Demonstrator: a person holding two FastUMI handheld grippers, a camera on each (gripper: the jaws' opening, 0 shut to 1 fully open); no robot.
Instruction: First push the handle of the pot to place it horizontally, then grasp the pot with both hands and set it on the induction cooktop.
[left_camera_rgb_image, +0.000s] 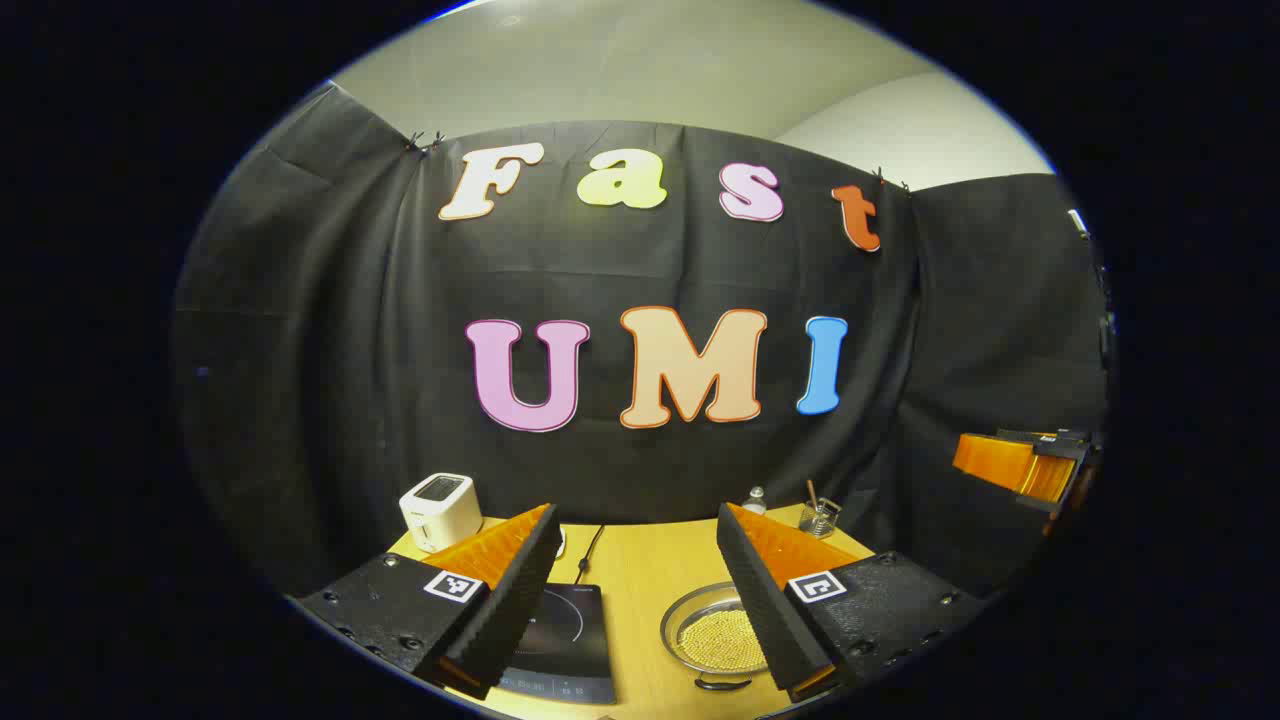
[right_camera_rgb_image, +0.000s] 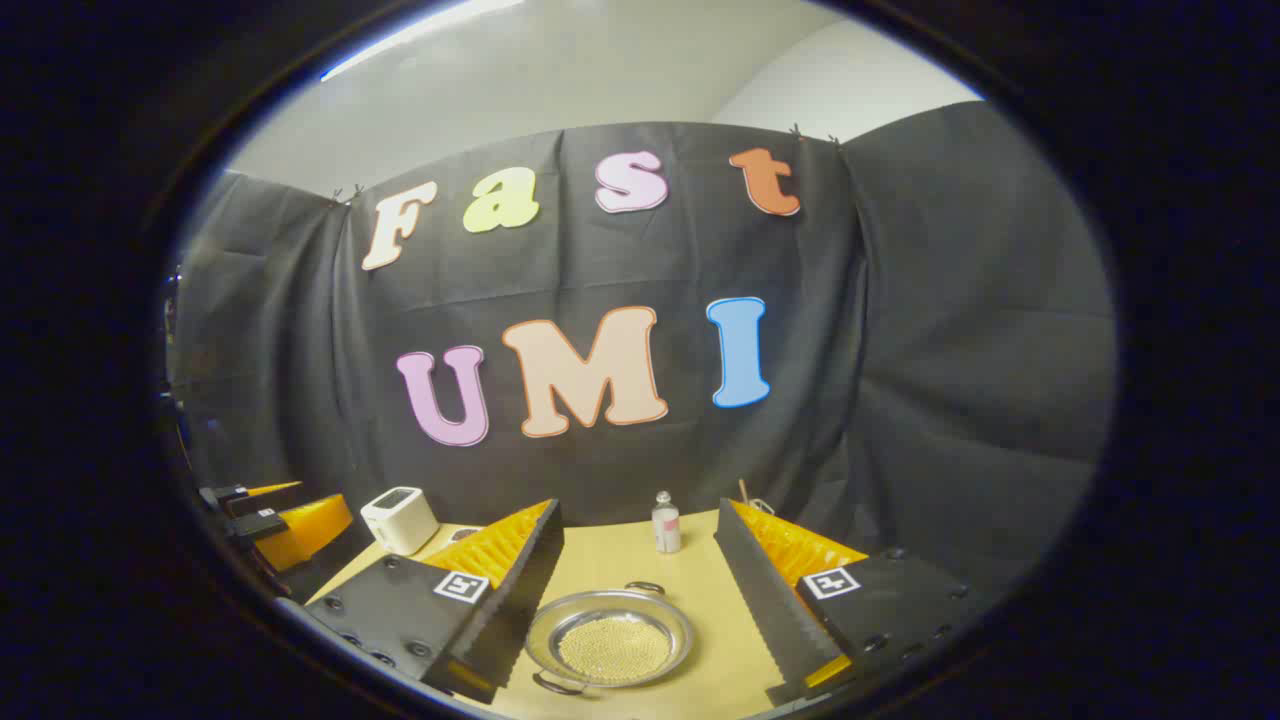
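Hovering above the near edge of the worktop (right_camera_rgb_image: 700, 600), both grippers are held high and level, which I think is a waiting pose before the first push. The left gripper (left_camera_rgb_image: 635, 590) has its fingers spread wide and holds nothing; between them the left gripper view shows the cooktop (left_camera_rgb_image: 565, 640) lying flat on the left part of the worktop, with its cable running to the far side. The right gripper (right_camera_rgb_image: 640, 590) also has its fingers wide apart and empty.

The pot (right_camera_rgb_image: 610, 637) stands on the worktop just to the right of the cooktop, not on it. It is a shallow metal pot with a perforated bottom and two small loop handles, one on the far rim and one on the near-left rim, so the handles lie on a slanted line, not horizontal. It seems the handle must be pushed first.

A toaster (right_camera_rgb_image: 400, 518) stands far left, a small bottle (right_camera_rgb_image: 665, 525) far behind the pot, well apart from both.
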